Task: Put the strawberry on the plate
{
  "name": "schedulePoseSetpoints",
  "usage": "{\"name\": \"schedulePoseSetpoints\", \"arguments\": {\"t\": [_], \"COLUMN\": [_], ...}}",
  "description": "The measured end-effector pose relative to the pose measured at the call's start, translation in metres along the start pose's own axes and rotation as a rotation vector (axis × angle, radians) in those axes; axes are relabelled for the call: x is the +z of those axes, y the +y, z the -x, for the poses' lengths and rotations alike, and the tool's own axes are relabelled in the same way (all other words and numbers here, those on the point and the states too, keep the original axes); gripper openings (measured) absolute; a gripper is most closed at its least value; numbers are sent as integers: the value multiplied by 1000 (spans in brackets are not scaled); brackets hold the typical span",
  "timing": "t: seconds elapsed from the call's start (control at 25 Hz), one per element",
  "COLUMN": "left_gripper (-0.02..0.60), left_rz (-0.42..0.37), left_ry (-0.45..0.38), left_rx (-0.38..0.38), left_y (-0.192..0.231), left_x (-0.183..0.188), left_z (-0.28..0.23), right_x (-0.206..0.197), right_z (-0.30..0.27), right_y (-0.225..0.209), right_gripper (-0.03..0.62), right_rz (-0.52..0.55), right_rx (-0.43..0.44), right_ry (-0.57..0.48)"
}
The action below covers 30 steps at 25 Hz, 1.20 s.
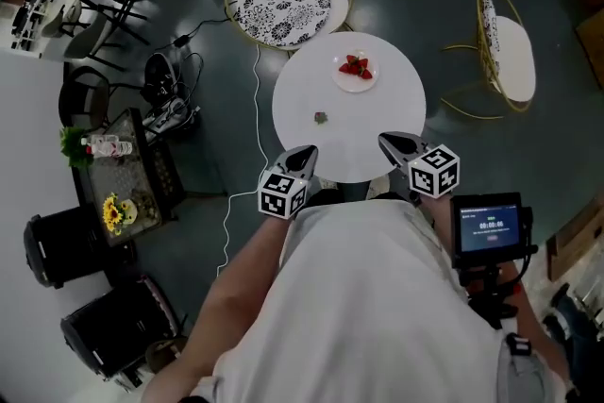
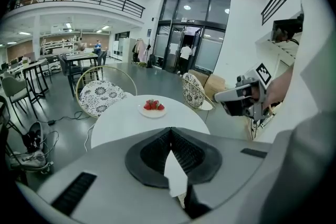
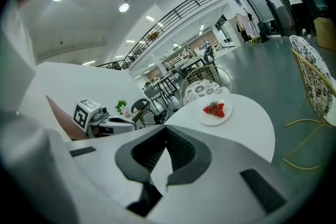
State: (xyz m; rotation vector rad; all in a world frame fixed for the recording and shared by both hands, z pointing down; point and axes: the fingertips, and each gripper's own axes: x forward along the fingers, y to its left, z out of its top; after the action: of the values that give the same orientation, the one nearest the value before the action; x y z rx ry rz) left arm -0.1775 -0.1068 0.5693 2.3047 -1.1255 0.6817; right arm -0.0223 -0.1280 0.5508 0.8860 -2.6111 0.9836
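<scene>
A white plate (image 1: 356, 82) with a few red strawberries (image 1: 356, 66) sits on the far half of the round white table (image 1: 377, 123). A small dark object (image 1: 321, 117) lies alone near the table's middle; what it is cannot be made out. My left gripper (image 1: 304, 154) hovers at the table's near edge, shut with nothing in it. My right gripper (image 1: 388, 142) is beside it at the near right, also shut and holding nothing. The plate (image 2: 153, 112) shows ahead of the left gripper (image 2: 169, 131), and the plate (image 3: 215, 116) shows ahead of the right gripper (image 3: 167, 129).
A gold wire chair with a patterned cushion (image 1: 283, 0) stands behind the table, and a second chair (image 1: 505, 42) is off to the right. Cables (image 1: 175, 94) and a side table with flowers (image 1: 118, 193) are on the left. A phone on a mount (image 1: 489, 226) sits near my right arm.
</scene>
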Motion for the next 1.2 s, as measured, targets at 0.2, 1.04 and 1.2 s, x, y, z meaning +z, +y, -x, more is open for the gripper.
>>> {"name": "schedulePoseSetpoints", "arguments": {"t": [0.2,1.04,1.2], "left_gripper": [8,8,9], "left_rz": [7,-284,-359], "left_ry": [40,221,268], "left_rx": [-59,-343,-391], "left_y": [21,114,108], "left_x": [11,-24,-31], "left_z": [-26,-79,-88], "right_x": [8,-5,-18], "right_z": [-10,-87,-82], "right_y": [-20,-19,-21], "right_gripper": [8,8,8], "right_rz": [-42,-182,-219], "right_rx": [-68,-323,-350], "right_ry": [-23,-111,-106]}}
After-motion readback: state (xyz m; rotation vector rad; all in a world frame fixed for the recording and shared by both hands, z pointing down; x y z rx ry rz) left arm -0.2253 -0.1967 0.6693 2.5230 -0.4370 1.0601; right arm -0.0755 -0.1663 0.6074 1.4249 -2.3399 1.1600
